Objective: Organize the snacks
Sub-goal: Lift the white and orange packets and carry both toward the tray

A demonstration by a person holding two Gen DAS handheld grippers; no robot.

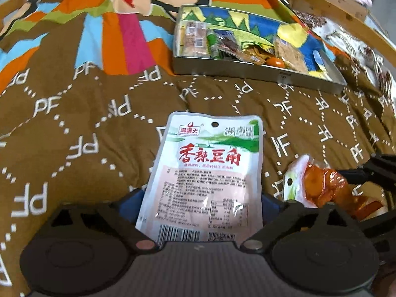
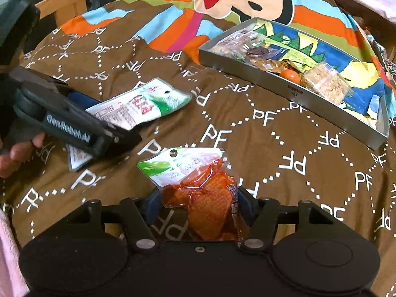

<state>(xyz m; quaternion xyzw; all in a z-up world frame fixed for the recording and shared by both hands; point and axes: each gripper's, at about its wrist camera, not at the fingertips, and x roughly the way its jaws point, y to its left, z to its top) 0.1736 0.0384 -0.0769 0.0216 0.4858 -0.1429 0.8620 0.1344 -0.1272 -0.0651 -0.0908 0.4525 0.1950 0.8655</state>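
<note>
left gripper [image 1: 200, 204] is sitting over the brown "pf"-print bedspread [image 1: 74, 113], jaws standing wide. the white spicy tofu packet [image 1: 205, 173] is lying flat between the blue pads, printed back side up, barcode end toward the camera. the pads are flanking its edges; whether they are pressing on it is not clear, and the packet is looking flat and unpinched, so it is reading as released. in the right wrist view the same packet [image 2: 138, 104] is resting on the bedspread under the left gripper's fingers [image 2: 81, 126], with a person's hand [image 2: 17, 153] wrapping the handle at the left edge.

right gripper [image 2: 198, 206] is clenching a second snack: a clear vacuum pouch of orange-red tofu pieces [image 2: 205, 198] with a green-and-white header and a hang hole. the pouch is bulging between the blue pads, header end pointing away from the camera, lower part tucked into the jaws. in the left wrist view this pouch [image 1: 321, 185] is showing just right of the white packet, apart from it.

far right and beyond both: a metal tray [image 2: 284, 86] is lying on the bedspread, well apart from both grippers, holding mixed snacks along its near side, including rice-crisp bars [image 2: 326, 84] and a small orange round item [image 2: 289, 75].
</note>
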